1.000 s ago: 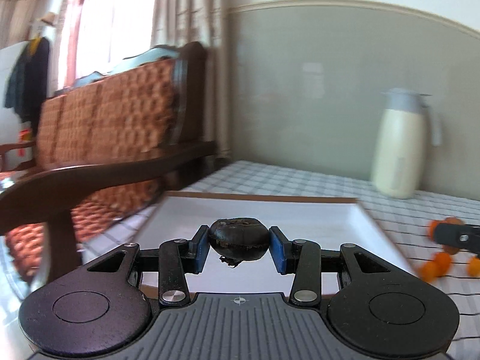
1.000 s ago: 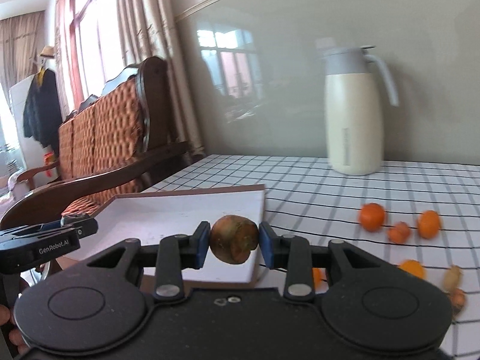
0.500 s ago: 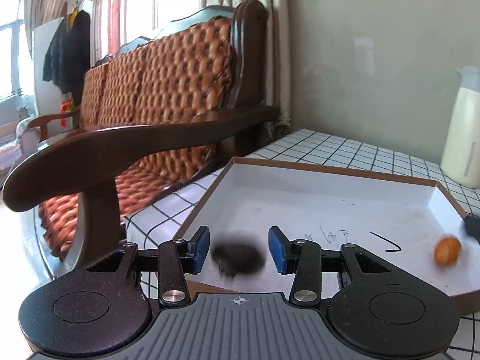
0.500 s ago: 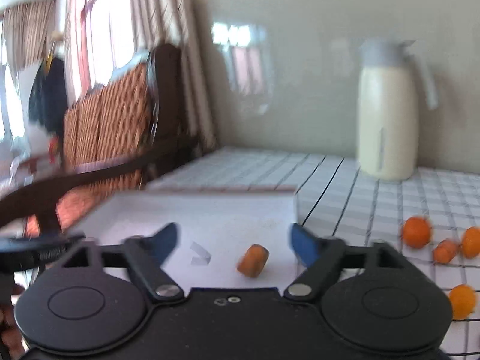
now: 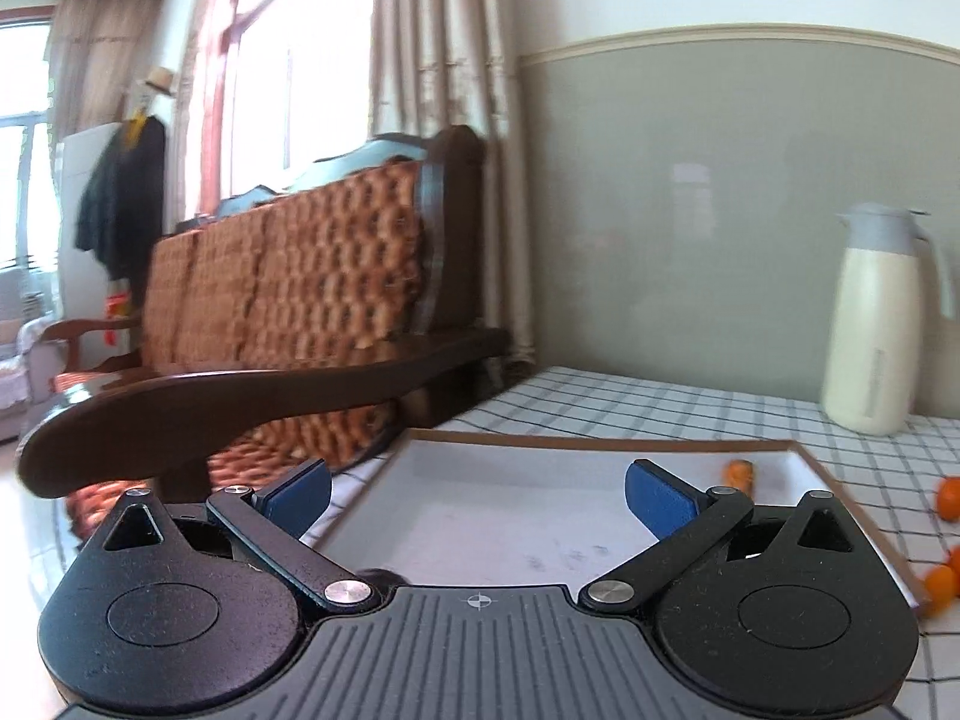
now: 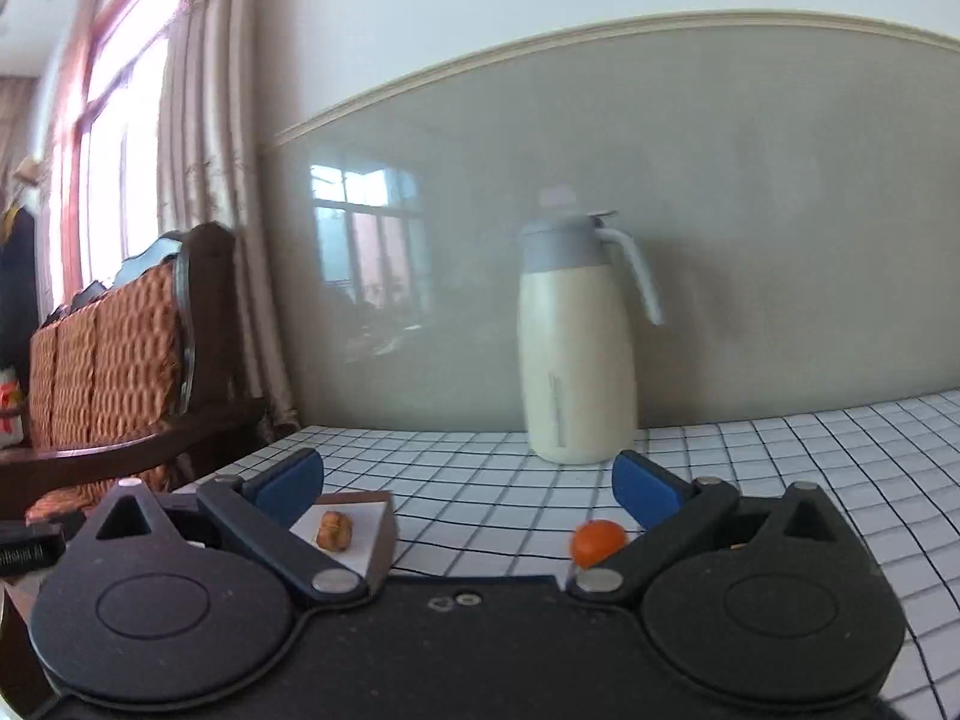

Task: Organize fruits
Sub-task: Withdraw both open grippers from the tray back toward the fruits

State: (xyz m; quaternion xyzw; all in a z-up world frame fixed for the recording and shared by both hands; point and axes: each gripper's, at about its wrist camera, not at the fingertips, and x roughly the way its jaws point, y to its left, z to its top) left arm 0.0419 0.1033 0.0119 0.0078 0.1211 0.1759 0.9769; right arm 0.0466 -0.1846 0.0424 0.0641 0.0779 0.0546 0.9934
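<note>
Presently, left gripper jaws just opened wide, holding nothing, above white tray; right gripper likewise spread, nothing gripped, over checked tablecloth.

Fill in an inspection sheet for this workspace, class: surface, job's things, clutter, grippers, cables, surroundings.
Surface: checked tablecloth.
Job's things: white tray holds a small brownish fruit; a dark fruit peeks out at the left gripper's body; orange fruits lie loose on the cloth.
Clutter: cream jug by the wall.
Grippers: left gripper and right gripper open, jaws just opened, empty.
Cables: nothing seen.
Surroundings: wooden sofa, curtains, window.
</note>
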